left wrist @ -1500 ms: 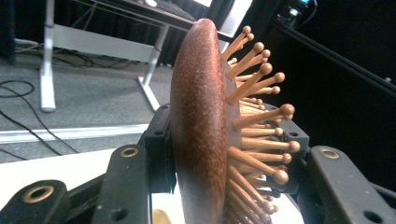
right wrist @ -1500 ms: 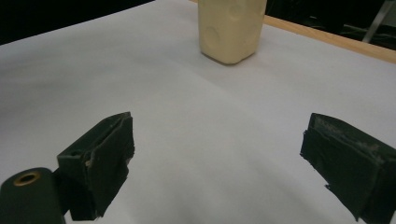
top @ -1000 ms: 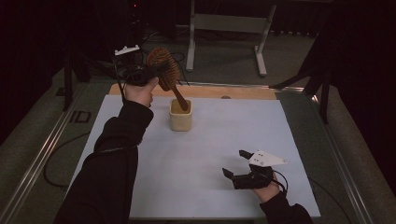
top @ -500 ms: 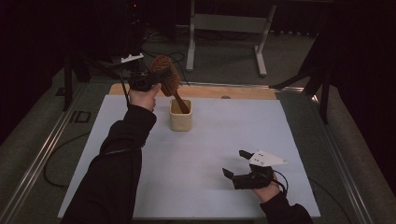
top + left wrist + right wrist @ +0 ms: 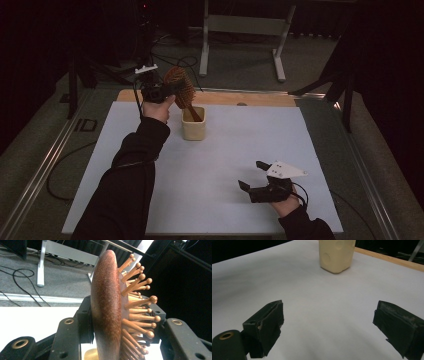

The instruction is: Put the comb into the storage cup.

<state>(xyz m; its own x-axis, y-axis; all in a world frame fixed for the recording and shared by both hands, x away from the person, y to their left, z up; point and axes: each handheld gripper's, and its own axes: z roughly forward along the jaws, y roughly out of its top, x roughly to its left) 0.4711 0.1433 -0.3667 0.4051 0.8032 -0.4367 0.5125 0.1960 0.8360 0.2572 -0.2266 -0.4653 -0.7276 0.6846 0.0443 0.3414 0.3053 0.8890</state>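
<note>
Above the cream cup (image 5: 193, 129), the wooden hairbrush (image 5: 180, 90) is clamped by its head in the left gripper (image 5: 159, 92), tilted, handle down into the cup. Near the table's front edge, the right gripper (image 5: 261, 183) is held with jaws wide apart and nothing between them.

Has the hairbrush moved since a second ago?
Yes. The hairbrush, clamped in the left gripper, has come down toward the cream cup; its handle now sits deeper inside.
</note>
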